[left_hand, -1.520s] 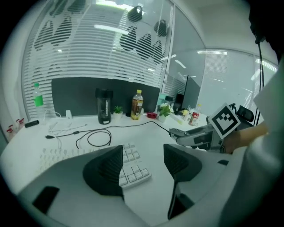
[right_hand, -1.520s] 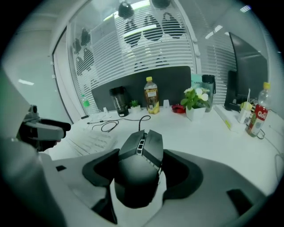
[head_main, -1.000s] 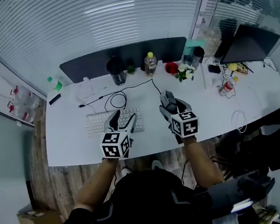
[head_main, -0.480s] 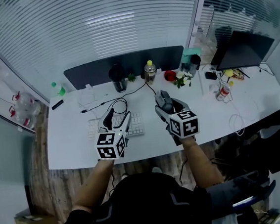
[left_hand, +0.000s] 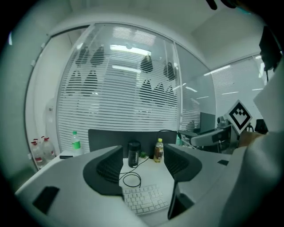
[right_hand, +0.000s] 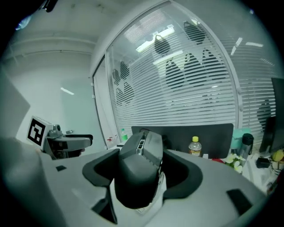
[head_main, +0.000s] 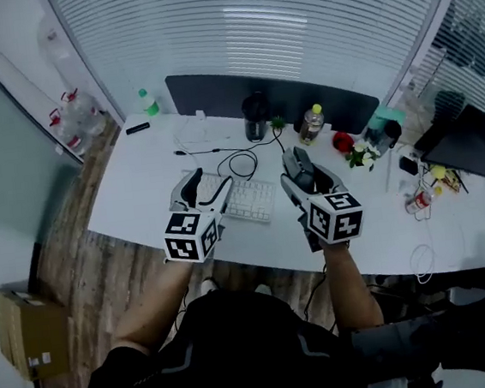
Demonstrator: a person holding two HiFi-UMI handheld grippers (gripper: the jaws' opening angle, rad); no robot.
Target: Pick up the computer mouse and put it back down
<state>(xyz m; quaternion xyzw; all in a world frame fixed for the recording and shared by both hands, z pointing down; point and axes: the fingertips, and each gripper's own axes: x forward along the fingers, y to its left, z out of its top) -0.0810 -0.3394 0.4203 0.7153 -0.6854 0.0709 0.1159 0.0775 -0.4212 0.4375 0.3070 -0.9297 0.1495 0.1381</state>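
Note:
A dark grey computer mouse (right_hand: pixel 138 170) is clamped between the jaws of my right gripper (right_hand: pixel 144 170), lifted off the white desk (head_main: pixel 139 191). In the head view the mouse (head_main: pixel 300 170) pokes out ahead of the right gripper (head_main: pixel 305 178), above the desk to the right of the white keyboard (head_main: pixel 241 196). My left gripper (head_main: pixel 201 191) hovers over the keyboard's left end, open, with nothing between its jaws. Through the left gripper (left_hand: pixel 143 166) I see the keyboard (left_hand: pixel 144 199) and a looped black cable (left_hand: pixel 132 179) below.
Along the desk's back stand a dark monitor (head_main: pixel 267 96), a black cup (head_main: pixel 255 117), a yellow-capped bottle (head_main: pixel 310 125), a red object and flowers (head_main: pixel 361 156). A green-capped bottle (head_main: pixel 147 102) sits at the far left corner. Wooden floor (head_main: pixel 76 249) lies left of the desk.
Both grippers have risen above the desk, the right one carrying the mouse with it. The head view has swung, so the desk now lies slanted in the picture.

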